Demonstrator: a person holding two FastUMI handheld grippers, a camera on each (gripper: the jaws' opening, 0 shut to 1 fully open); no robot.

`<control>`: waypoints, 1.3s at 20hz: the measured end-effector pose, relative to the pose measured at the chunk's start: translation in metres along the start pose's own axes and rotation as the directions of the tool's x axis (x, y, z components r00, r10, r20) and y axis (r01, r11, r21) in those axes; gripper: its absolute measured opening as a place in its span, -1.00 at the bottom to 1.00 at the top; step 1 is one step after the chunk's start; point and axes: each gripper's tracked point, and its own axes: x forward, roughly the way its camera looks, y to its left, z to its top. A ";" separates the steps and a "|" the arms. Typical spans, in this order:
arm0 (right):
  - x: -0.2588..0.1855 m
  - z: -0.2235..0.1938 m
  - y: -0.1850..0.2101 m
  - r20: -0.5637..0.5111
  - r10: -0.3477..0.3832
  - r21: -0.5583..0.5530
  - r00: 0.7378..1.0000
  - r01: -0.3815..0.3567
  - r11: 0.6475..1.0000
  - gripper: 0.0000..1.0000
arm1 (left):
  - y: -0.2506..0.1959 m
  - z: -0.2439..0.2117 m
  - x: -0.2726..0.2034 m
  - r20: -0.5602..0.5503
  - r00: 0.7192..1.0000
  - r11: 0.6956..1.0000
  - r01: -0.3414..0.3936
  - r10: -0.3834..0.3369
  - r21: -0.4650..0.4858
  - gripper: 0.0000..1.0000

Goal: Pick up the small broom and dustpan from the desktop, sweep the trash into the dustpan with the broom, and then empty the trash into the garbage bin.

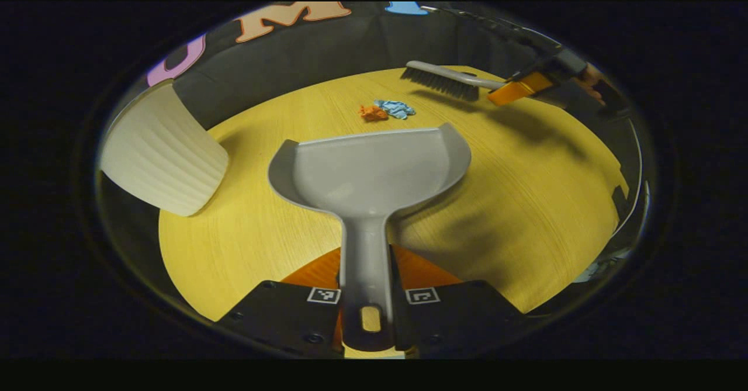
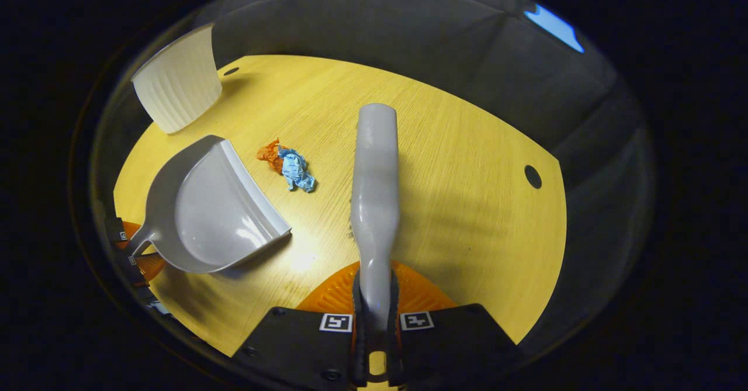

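The left gripper [image 1: 365, 297] clamps the dustpan [image 1: 374, 172] by its handle, its mouth facing the orange scrap [image 1: 372, 112] and blue scrap [image 1: 395, 109] on the yellow surface [image 1: 526, 204]. The right gripper [image 2: 377, 321] grasps the broom [image 2: 375, 204] beside them. A white ribbed bin [image 1: 160, 157] stands far left.

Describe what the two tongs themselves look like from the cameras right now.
Both look alike. The left tongs have flat black plates at the base, each carrying a small square black-and-white marker, with a ribbed orange part behind them. The right tongs show the same black plates, paired square markers and ribbed orange piece. In the left gripper view, the right tongs appear farther off with an orange section and dark body.
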 end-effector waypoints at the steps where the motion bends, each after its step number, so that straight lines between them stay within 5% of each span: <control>1: 0.007 0.007 0.000 -0.014 -0.011 -0.036 1.000 0.011 0.999 -0.70 | 0.000 0.000 0.001 -0.004 1.000 1.000 0.004 -0.004 0.001 -0.48; 6: 0.024 0.038 0.011 -0.035 -0.062 -0.277 0.997 0.050 0.960 -0.70 | 0.001 -0.004 0.001 -0.022 1.000 1.000 0.015 -0.014 0.016 -0.48; 9: 0.005 0.030 0.062 -0.096 0.125 -0.447 0.987 -0.156 0.881 -0.74 | -0.001 -0.003 0.001 -0.022 0.999 0.999 0.025 -0.025 0.024 -0.48; 13: -0.011 0.015 0.087 -0.140 0.255 -0.533 0.957 -0.290 0.795 -0.74 | -0.002 -0.001 -0.001 -0.014 1.000 0.999 0.027 -0.027 0.034 -0.48; 17: -0.027 0.031 0.083 0.047 0.357 -0.305 0.933 -0.327 0.894 -0.68 | 0.001 0.006 -0.001 0.055 0.998 1.000 -0.021 0.021 0.010 -0.51; 21: -0.042 0.044 0.039 0.254 0.248 -0.058 0.935 -0.241 0.969 -0.67 | 0.005 0.028 -0.012 0.187 0.979 0.997 -0.071 0.078 -0.044 -0.49; 26: -0.008 0.004 0.014 0.293 0.200 0.182 0.935 -0.259 0.948 -0.68 | 0.014 0.048 -0.036 0.317 0.932 0.984 -0.152 0.175 -0.095 -0.51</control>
